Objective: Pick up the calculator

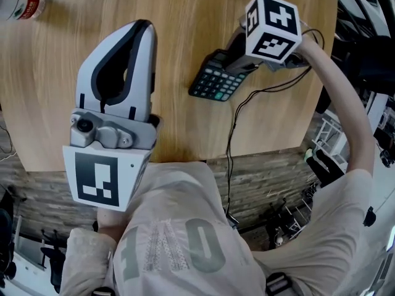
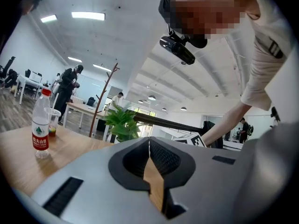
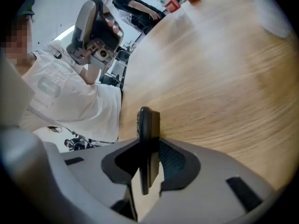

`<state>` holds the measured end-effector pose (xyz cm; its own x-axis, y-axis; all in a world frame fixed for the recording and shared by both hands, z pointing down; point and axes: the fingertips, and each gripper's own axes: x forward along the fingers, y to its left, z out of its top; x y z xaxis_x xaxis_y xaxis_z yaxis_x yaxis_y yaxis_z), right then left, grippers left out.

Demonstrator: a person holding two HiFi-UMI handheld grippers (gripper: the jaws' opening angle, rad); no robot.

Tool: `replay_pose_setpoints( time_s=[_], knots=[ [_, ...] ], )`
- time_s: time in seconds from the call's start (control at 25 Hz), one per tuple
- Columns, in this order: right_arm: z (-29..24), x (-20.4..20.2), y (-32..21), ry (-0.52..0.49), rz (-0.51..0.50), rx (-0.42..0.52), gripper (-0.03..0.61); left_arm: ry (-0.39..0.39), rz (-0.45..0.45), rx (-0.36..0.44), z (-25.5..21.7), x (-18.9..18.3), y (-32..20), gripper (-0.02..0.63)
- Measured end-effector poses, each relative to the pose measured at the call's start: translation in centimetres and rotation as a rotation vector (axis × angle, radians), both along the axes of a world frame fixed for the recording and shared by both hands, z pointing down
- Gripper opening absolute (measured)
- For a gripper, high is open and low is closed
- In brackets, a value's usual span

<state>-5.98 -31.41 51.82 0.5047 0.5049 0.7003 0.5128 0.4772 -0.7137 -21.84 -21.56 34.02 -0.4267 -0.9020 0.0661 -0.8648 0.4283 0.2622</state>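
**Grip.** My right gripper (image 1: 236,59) is closed on the calculator (image 1: 216,82). The right gripper view shows it edge-on between the two pads, pinched across its thin body at one end. My left gripper (image 1: 142,26) has its jaws together with nothing in them and hangs above the left half of the table (image 1: 185,17), taking no part.

**Location.** The calculator is over the right half of the table, closer to the near edge and right edge than to the middle. It looks tilted, but I cannot tell whether its free end is clear of the wood.

**Step in hand: the lift.** In my judgement the hold is narrow and sits off-centre, so the free end may swing or slip.
- Hold the squeeze steady.
- Raise straight up without twisting the wrist.
- Stay clear of the black cable (image 1: 233,128) that runs off the near edge beside the calculator.
- The left gripper should stay out of the way.

**Count.**
- Calculators: one.
- Grippers: two.
- Tables: one.
- Cables: one.
- Bottles: one bottle (image 1: 21,6), near the far left of the table.
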Motion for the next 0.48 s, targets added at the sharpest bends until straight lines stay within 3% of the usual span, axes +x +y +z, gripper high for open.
replay_pose_setpoints(
  time_s=[0.24, 0.48],
  knots=[
    [-4.4, -5.1, -1.2, -0.333, 0.245, 0.010, 0.106, -0.121, -0.013, 0.024, -4.6, 0.9, -0.2, 0.012],
    [-11.4, -7.9, -4.0, -0.735, 0.591, 0.005, 0.106, -0.227, -0.065, 0.083, -10.6, 3.2, -0.4, 0.011]
  ],
)
